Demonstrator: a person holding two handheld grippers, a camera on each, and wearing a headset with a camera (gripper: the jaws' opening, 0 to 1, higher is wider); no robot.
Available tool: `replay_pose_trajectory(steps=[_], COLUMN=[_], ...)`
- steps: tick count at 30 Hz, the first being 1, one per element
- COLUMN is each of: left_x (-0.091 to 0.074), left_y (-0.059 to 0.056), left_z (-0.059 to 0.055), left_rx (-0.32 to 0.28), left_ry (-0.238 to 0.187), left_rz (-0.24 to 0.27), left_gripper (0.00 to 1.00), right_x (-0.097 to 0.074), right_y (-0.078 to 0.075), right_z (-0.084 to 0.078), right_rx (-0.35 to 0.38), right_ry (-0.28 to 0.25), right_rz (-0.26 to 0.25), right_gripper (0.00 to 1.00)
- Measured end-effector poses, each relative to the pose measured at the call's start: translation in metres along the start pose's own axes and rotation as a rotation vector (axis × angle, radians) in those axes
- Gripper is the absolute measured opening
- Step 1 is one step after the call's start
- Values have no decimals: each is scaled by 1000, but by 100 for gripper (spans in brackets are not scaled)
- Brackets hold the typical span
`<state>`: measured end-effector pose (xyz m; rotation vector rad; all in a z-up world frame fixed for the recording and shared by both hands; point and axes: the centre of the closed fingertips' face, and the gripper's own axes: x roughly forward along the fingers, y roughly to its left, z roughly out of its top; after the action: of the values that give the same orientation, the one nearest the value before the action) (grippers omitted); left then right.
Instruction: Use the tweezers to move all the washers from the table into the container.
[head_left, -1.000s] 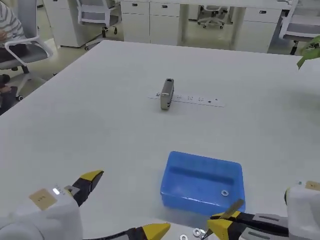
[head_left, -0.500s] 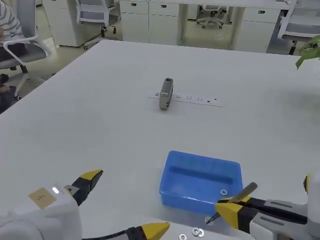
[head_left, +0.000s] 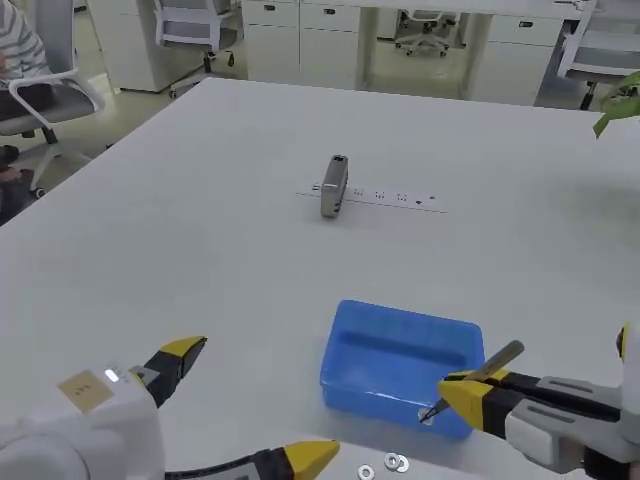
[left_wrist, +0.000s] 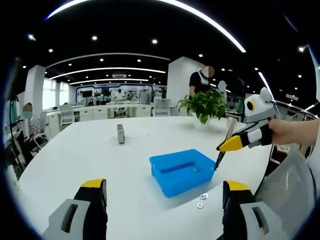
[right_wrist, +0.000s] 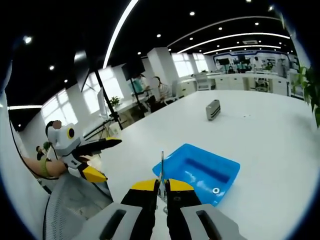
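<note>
A blue container (head_left: 400, 350) stands on the white table, with one washer (right_wrist: 216, 190) inside it, also seen in the left gripper view (left_wrist: 195, 169). Three washers (head_left: 392, 463) lie on the table just in front of the container (left_wrist: 177, 172), where two washers (left_wrist: 202, 200) show. My right gripper (head_left: 465, 393) is shut on the tweezers (head_left: 488, 364). The tweezer tips hang at the container's near right corner; I cannot tell whether they hold a washer. The tweezers (right_wrist: 161, 172) rise between the jaws of the right gripper (right_wrist: 161, 184). My left gripper (head_left: 248, 404) is open left of the container.
A small grey device (head_left: 334, 186) stands on a flat socket strip (head_left: 395, 198) at mid-table. Office chairs (head_left: 45, 95) and cabinets (head_left: 300, 45) are beyond the far edge. A green plant (left_wrist: 205, 105) is on the right. A person (left_wrist: 202, 82) stands behind it.
My right gripper with the tweezers has risen from the table beside the loose washers and moved up to the container's near right corner. The left gripper has stayed still.
</note>
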<state>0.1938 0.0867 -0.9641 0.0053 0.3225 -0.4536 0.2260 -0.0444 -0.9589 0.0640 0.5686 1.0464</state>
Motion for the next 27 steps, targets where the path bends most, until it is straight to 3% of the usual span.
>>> replay_pose_trajectory(steps=[13, 27], left_x=[0, 0], left_y=[-2, 1], left_z=[2, 1], left_rx=[-10, -6], left_ry=[-10, -7], left_rz=[-10, -2], left_gripper=[99, 99], right_x=[9, 22], right_y=[-7, -31], right_z=[9, 14], right_rx=[0, -31], right_ry=[-7, 4], right_rz=[-4, -46], right_gripper=[3, 3])
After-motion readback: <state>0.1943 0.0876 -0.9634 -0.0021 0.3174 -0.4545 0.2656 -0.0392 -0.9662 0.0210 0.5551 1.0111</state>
